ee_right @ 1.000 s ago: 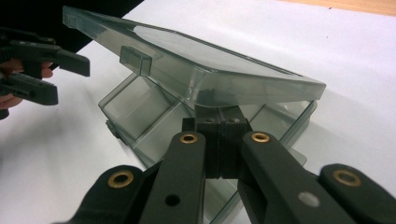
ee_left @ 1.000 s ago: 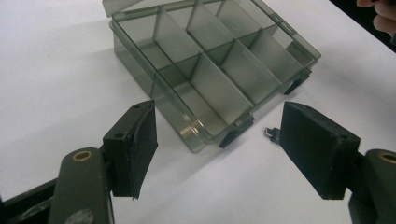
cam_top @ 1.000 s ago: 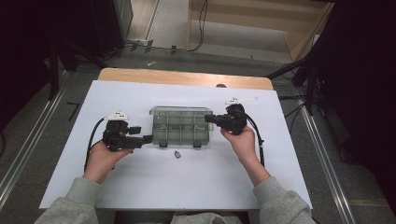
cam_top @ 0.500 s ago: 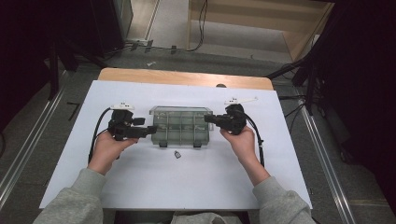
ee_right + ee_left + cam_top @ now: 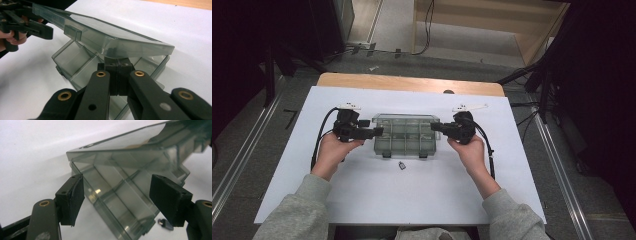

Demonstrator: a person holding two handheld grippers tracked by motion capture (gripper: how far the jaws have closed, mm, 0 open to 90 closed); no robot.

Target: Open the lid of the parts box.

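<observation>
High view: clear smoky-grey plastic compartment box point(image 5: 405, 135) sits mid-frame on the white table point(image 5: 362, 200), left gripper point(image 5: 379, 132) at its left end, right gripper point(image 5: 434, 126) at its right end, small dark clip-like piece point(image 5: 402, 165) lying just below the box. Right gripper view adds what the top view hides: the box's transparent lid point(image 5: 105, 32) is tilted up off the base, and the right gripper's jaws are pressed together, tips tucked under the lid's raised edge; whether they pinch anything I cannot tell. Left gripper view: jaws spread wide, box corner point(image 5: 75, 155) between them, pads not touching. Plenty of bare table below and to both sides; wooden table edge point(image 5: 412, 84) at upper frame. Box has rows of divider cells.
</observation>
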